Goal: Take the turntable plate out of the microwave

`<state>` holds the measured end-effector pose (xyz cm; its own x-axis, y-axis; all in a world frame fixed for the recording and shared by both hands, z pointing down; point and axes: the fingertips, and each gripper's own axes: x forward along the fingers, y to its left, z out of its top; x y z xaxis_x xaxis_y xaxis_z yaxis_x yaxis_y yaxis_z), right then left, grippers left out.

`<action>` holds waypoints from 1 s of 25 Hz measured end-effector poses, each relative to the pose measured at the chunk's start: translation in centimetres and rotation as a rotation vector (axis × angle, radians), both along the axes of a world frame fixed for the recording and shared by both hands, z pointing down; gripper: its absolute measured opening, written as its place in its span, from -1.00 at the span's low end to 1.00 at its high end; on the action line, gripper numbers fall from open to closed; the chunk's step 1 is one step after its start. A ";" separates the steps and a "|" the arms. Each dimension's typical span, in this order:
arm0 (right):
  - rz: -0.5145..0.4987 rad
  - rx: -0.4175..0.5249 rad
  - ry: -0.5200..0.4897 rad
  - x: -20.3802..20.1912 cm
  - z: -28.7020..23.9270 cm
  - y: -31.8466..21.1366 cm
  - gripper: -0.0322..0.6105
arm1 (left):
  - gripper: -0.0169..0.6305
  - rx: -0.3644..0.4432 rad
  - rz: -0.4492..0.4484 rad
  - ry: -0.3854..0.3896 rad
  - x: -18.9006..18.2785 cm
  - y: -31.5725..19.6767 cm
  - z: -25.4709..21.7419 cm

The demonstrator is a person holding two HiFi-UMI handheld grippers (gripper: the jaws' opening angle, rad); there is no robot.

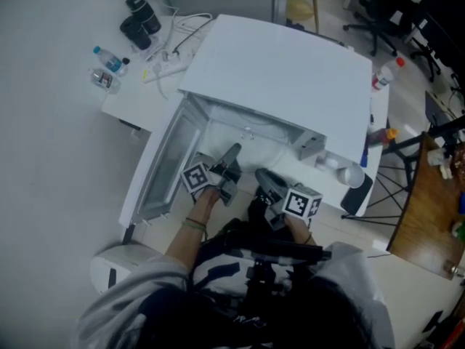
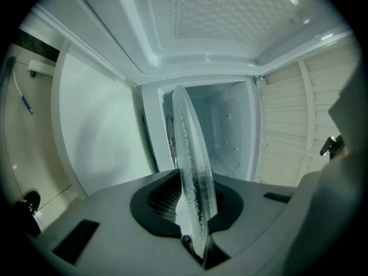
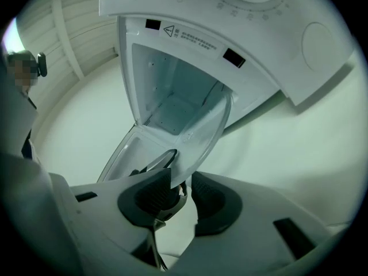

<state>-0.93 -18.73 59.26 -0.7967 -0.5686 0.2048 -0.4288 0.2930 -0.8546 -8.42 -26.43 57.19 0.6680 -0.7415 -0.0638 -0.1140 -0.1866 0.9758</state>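
Left tongs (image 2: 195, 214) clamped on the glass turntable plate (image 2: 192, 154) before the open microwave (image 1: 290, 71); right tongs (image 3: 181, 195) stand apart, plate rim between them.

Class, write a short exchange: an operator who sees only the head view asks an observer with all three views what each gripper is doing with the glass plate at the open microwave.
Operator: From above I see the left gripper at the mouth of the microwave. Is it holding anything?
Observer: Yes. The left gripper view shows its fingers closed on the rim of the glass plate, seen edge-on.
Operator: And the right gripper?
Observer: In the right gripper view its fingers stand apart. The plate's rim reaches between them, but a gap shows on one side, so they are not clamped on it.
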 end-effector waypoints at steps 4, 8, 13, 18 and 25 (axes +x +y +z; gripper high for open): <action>-0.073 -0.008 -0.018 -0.1 0.5 2.2 -0.51 | -0.88 0.026 0.036 0.001 0.2 2.0 -1.1; -0.059 -0.010 -0.018 0.5 0.7 4.0 -0.48 | -0.88 0.056 0.100 -0.030 1.0 3.8 -1.6; 0.003 -0.013 -0.021 1.3 0.5 4.1 -0.48 | -0.88 -0.009 0.061 0.020 0.5 4.9 -0.4; 0.061 -0.031 -0.071 3.2 0.1 3.7 -0.48 | -0.88 -0.011 0.050 0.076 0.0 5.8 -1.5; 0.090 0.041 -0.240 4.7 -4.0 1.7 -0.38 | -0.87 0.026 0.053 0.121 -0.1 7.8 -4.5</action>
